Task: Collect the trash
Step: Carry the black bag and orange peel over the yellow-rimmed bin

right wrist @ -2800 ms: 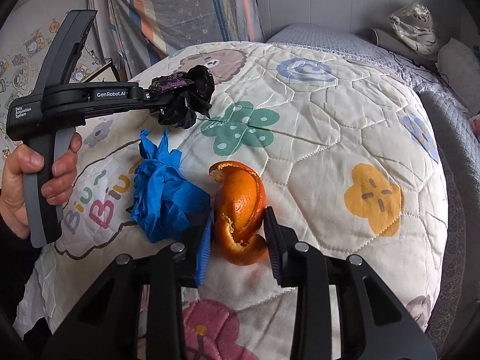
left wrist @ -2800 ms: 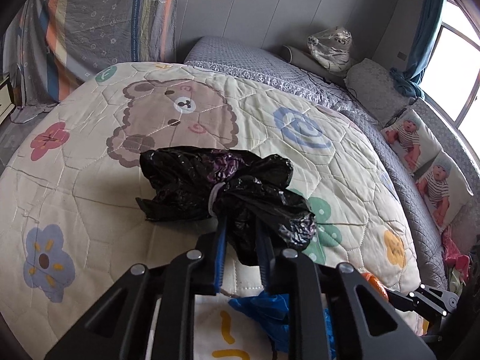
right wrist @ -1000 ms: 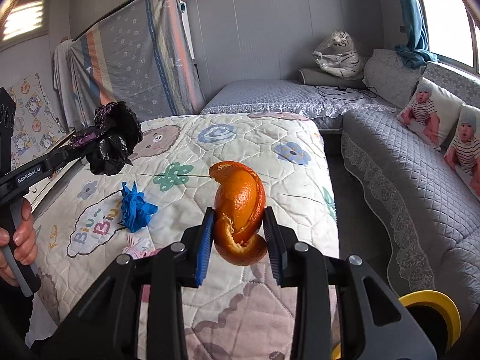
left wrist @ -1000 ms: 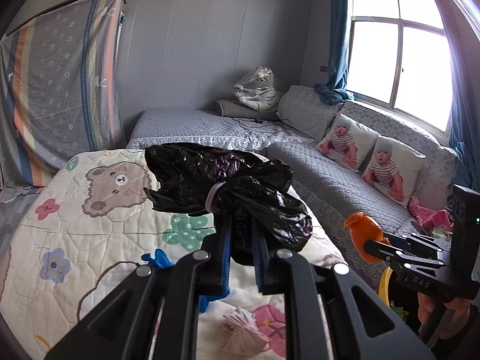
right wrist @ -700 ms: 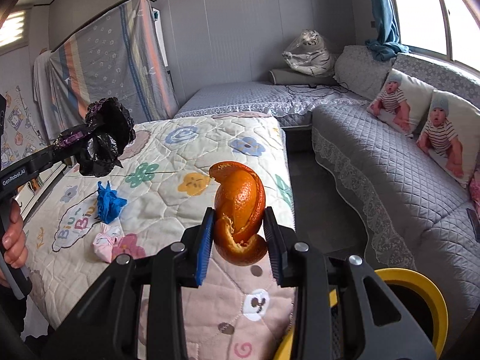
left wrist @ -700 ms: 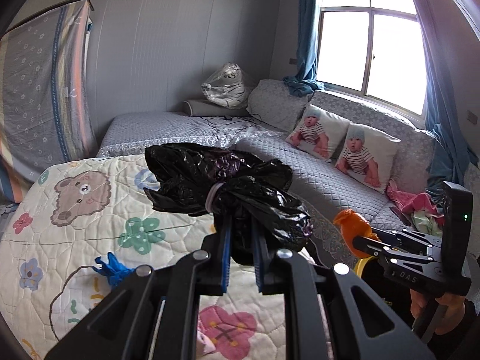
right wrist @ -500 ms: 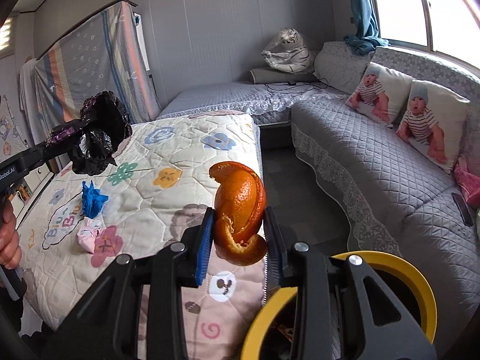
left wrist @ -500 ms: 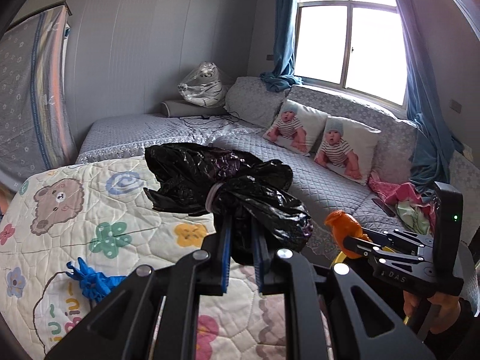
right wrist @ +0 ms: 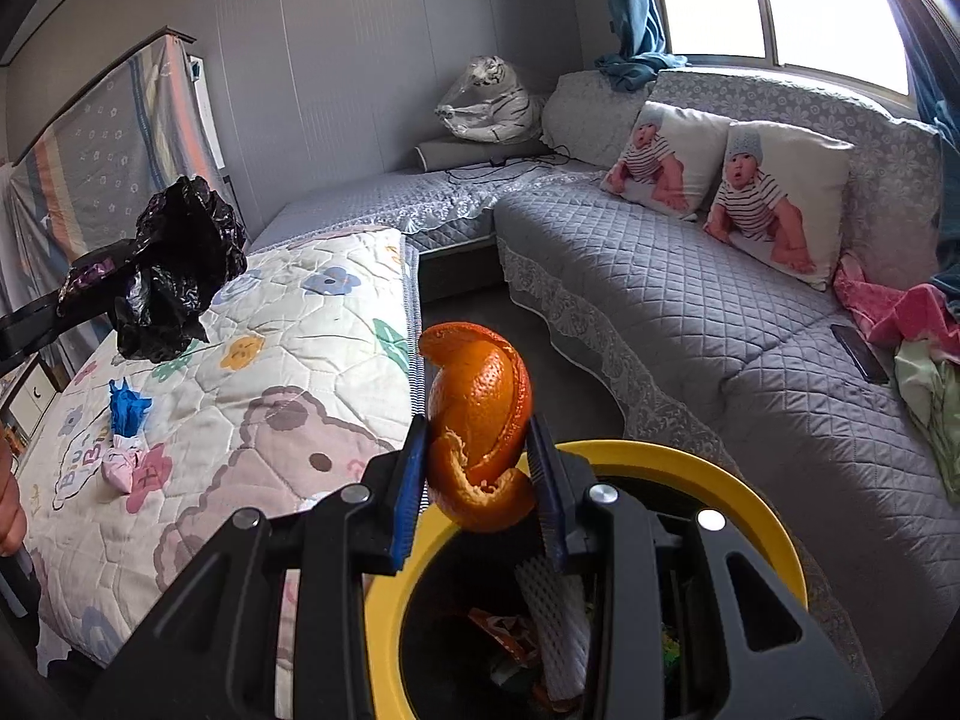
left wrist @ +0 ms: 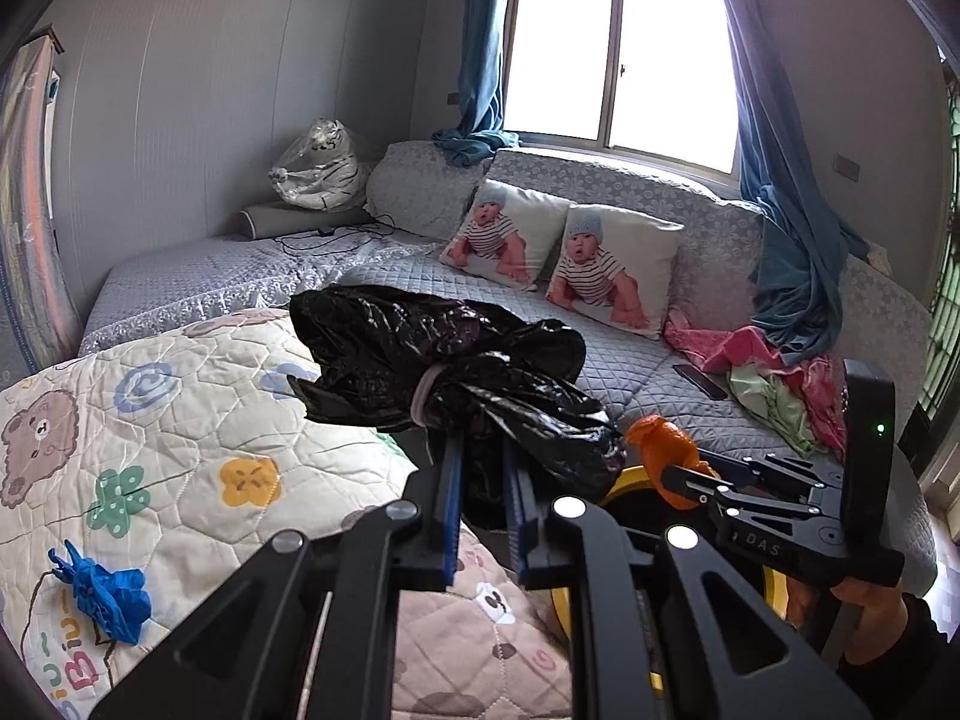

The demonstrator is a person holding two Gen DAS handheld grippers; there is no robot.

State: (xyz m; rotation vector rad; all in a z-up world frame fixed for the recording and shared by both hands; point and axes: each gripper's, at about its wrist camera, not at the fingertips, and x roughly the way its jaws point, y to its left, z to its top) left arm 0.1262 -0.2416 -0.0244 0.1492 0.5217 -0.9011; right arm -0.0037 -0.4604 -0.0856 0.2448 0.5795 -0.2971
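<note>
My left gripper (left wrist: 480, 480) is shut on a crumpled black plastic bag (left wrist: 444, 372), held in the air over the quilt's edge; the bag also shows in the right wrist view (right wrist: 171, 276). My right gripper (right wrist: 480, 468) is shut on an orange peel (right wrist: 480, 420) and holds it above the rim of a yellow bin (right wrist: 690, 468) with trash inside. In the left wrist view the peel (left wrist: 660, 450) and the bin rim (left wrist: 624, 483) lie just right of the bag. A crumpled blue glove (right wrist: 126, 405) and a small pink wad (right wrist: 120, 468) lie on the quilt.
The cartoon quilt (right wrist: 270, 372) covers a bed at left. A grey quilted sofa (right wrist: 690, 300) with two baby-print pillows (right wrist: 774, 192) runs along the right. Pink and green clothes (right wrist: 918, 330) and a phone (right wrist: 858, 351) lie on it. A floor gap separates bed and sofa.
Both grippers have swung right, away from the quilt toward the sofa side. The yellow bin has come fully under the right gripper, and the peel is now over its opening. Both grips are unchanged.
</note>
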